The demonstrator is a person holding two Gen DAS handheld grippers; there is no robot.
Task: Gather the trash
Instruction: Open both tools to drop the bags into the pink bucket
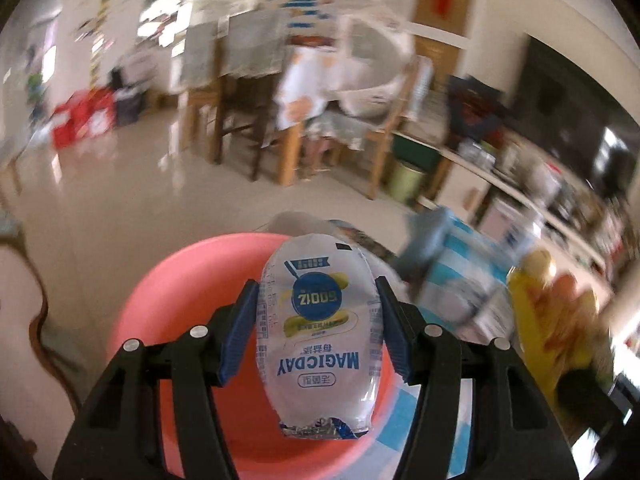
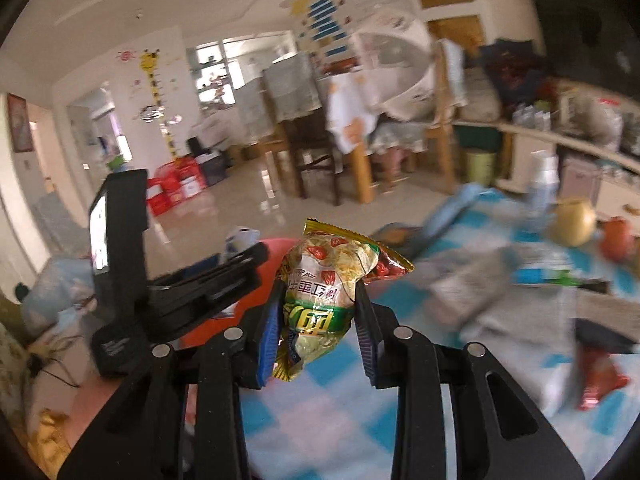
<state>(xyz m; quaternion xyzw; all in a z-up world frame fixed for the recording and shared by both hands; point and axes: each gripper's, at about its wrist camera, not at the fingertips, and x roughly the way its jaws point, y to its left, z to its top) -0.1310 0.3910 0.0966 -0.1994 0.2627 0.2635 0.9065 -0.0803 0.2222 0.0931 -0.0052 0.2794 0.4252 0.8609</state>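
My left gripper (image 1: 316,304) is shut on a white and blue MAGICDAY pouch (image 1: 316,336), held above a pink basin (image 1: 188,292). My right gripper (image 2: 318,312) is shut on a crumpled green and yellow snack wrapper (image 2: 332,276) above the blue checked tablecloth (image 2: 320,412). The left gripper's black body (image 2: 168,280) shows at the left of the right wrist view, with the basin's red-pink rim (image 2: 272,248) behind it. The right gripper's wrapper shows as a blurred yellow shape (image 1: 552,312) in the left wrist view.
On the cloth lie a red wrapper (image 2: 600,376), grey and white packets (image 2: 480,288), a round yellow fruit (image 2: 572,220), a red object (image 2: 618,238) and a white bottle (image 2: 542,180). Beyond are wooden chairs (image 2: 320,152) and a shiny floor (image 1: 140,184).
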